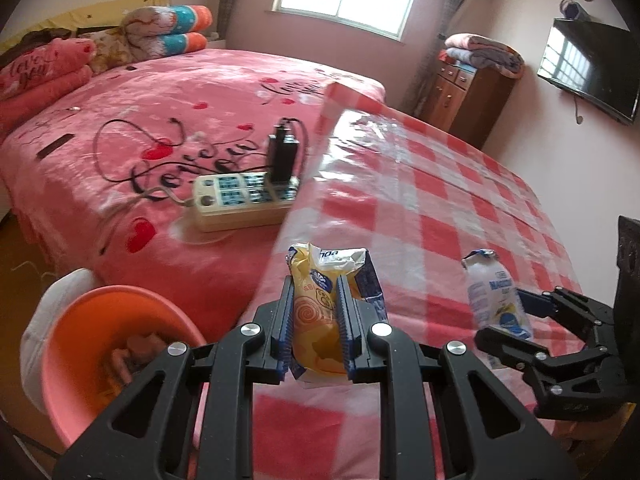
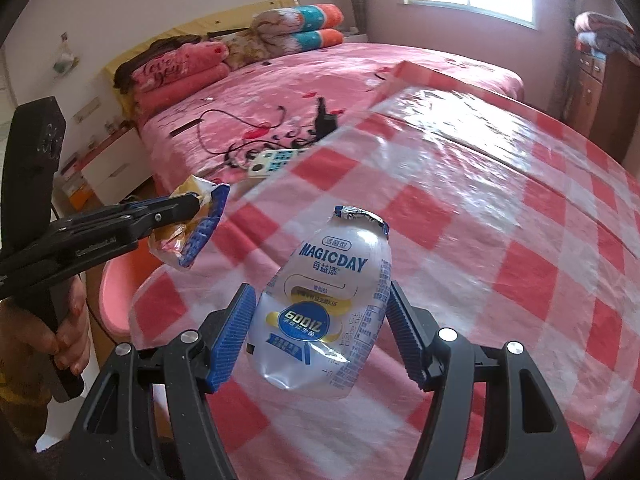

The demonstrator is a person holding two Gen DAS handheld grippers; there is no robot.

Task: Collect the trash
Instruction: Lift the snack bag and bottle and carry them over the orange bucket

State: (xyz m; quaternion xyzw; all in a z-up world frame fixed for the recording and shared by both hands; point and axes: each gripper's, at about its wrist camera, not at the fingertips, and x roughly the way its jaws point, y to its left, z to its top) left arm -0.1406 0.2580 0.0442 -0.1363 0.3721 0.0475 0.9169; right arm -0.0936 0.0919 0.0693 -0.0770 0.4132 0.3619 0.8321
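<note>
Left wrist view: the left hand-held gripper (image 1: pixel 316 320) is clamped on a yellow wrapper (image 1: pixel 320 320), its blue pads pinching the crumpled pack across the middle so it hangs clear of the checked surface (image 1: pixel 460 200). Below and to the left sits an orange bin (image 1: pixel 80 344) with scraps already in it, which is probably why the wrapper is carried on that side: it looks bound for the bin. To the right, the right hand-held gripper (image 1: pixel 516 312) holds a bottle (image 1: pixel 496 300) above the cloth. A power strip (image 1: pixel 244 200) lies on the bed (image 1: pixel 160 120) beyond, apart from the trash.

Right wrist view: the right hand-held gripper (image 2: pixel 318 332) has its jaws closed against the sides of the empty bottle (image 2: pixel 328 300), label facing up, foil rim pointing away; the soft body looks squeezed, so the hold seems firm enough to carry. The left hand-held gripper (image 2: pixel 188 204) shows at the left edge, wrapper (image 2: pixel 188 236) in its tips, above the bin's rim (image 2: pixel 116 300). Both pieces are lifted, neither yet dropped.
</note>
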